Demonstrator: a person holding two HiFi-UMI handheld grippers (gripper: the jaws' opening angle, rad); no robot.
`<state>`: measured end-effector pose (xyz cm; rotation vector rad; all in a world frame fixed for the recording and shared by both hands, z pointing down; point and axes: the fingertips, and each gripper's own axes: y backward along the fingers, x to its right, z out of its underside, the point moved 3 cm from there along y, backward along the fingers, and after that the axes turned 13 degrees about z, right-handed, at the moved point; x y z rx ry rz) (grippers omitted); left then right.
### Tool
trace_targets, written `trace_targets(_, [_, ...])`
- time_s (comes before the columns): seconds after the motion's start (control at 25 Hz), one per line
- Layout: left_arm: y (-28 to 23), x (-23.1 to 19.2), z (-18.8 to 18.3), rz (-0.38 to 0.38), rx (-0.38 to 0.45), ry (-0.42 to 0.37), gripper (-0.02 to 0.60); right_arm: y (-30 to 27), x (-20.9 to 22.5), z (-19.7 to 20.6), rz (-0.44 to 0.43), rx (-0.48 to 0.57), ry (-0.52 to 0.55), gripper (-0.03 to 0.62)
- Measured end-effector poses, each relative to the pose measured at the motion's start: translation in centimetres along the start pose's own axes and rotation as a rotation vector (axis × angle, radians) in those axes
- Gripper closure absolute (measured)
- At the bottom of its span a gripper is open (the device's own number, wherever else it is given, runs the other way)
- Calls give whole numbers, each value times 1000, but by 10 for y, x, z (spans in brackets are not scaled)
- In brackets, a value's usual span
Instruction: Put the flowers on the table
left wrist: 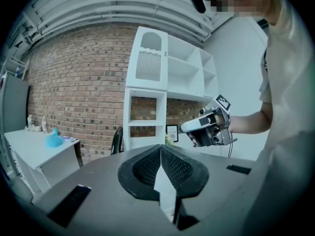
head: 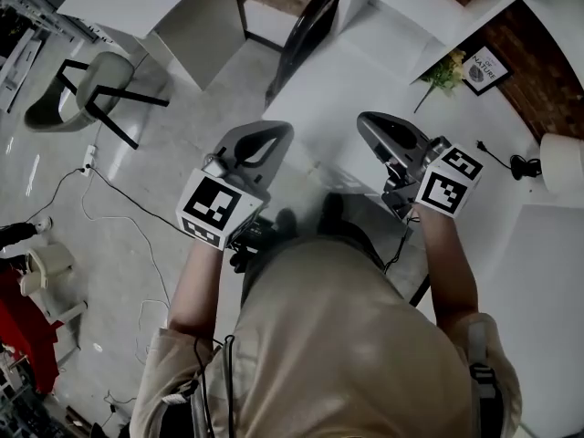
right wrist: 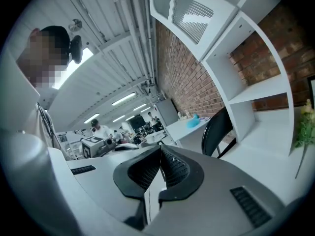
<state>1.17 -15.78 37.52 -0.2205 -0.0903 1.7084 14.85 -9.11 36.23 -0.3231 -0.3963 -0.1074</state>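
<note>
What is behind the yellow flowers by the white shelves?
A small black-framed picture stands right behind the yellow-green flower bunch, with red brick wall beyond. What props the picture up is hidden behind it.

Framed pic (head: pixel 484 69): "NATURE" legible; smaller print above it unreadable.

Flowers (head: pixel 444 71) on table (head: pixel 351 94), left of frame (head: pixel 484 69)

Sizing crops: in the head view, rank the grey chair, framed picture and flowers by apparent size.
1. grey chair
2. framed picture and flowers: about alike, so I won't rank them.
</note>
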Motion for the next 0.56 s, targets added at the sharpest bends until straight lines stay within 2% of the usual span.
trace_targets(0.12, [-4, 3, 5, 57, -5, -19, 572, 6, -11, 11, 23, -6, -19, 571])
trace_targets(0.28, [-13, 6, 19, 108, 27, 54, 572, 17, -18, 33, 51, -56, -38, 571])
trace_targets(0.56, [-13, 12, 21, 127, 40, 112, 572, 25, -24, 38, 61, -64, -70, 571])
